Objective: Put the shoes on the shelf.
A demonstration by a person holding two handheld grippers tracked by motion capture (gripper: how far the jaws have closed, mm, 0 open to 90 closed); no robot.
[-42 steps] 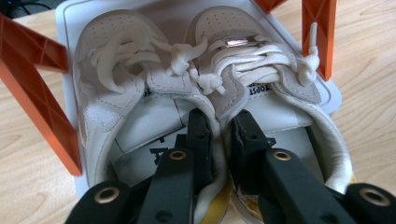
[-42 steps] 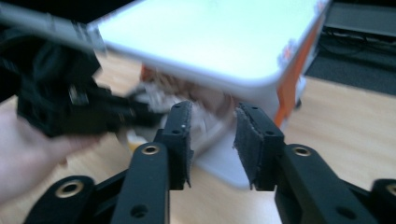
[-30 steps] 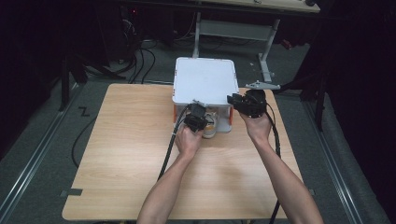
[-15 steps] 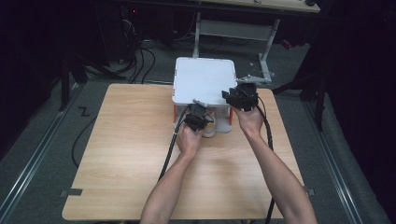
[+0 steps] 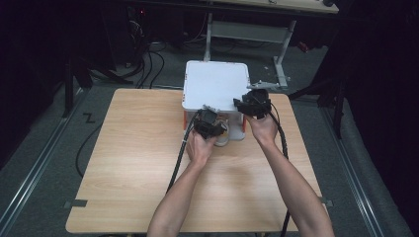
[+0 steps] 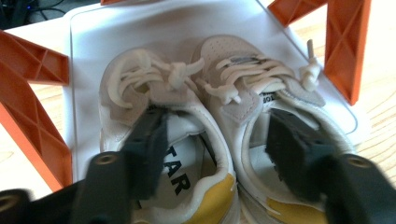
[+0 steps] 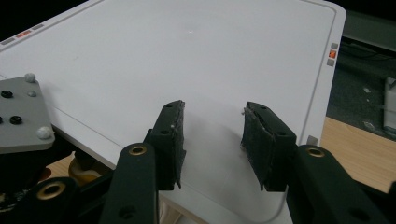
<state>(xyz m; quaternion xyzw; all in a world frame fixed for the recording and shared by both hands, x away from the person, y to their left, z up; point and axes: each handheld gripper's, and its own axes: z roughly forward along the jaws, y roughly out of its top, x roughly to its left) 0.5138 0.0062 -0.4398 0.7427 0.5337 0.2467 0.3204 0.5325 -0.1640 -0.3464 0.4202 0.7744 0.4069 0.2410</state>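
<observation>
— Shoes [image 6: 205, 130] first: where do they sit?

— On a white tray [image 6: 88, 51] under a white shelf top [image 5: 215, 85], at the far middle of the table [image 5: 128, 163]. Orange legs [image 6: 32, 107] stand at the tray's corners. In the left gripper view the pair lies side by side, toes pointing away, pale laces knotted, yellow patches at the heels.

— And the left gripper [image 6: 215, 140]?

— Its jaws are apart. One black jaw reaches into the opening of the left shoe [image 6: 154, 140], where dark letters show on the insole; the other sits over the opening of the right shoe [image 6: 280, 116]. Between them are the two shoes' inner collars. I cannot tell whether the pads touch them.

— How does it look from above?

— The left hand [image 5: 200, 148] holds that gripper at the near edge of the shelf, low, pointing under the top. Its cable [image 5: 178, 158] trails back along the forearm.

— And the right gripper [image 5: 253, 103]?

— Higher, at the shelf's near right corner, held by the right hand [image 5: 262, 129]. In its own view its jaws stand apart over the flat white top, with nothing between them. A grey plate with small knobs [image 7: 21, 114], on the other gripper, shows at that view's left edge.

— Anything else?

— Dark floor, cables and a desk frame [image 5: 281, 47] beyond the far edge.
</observation>
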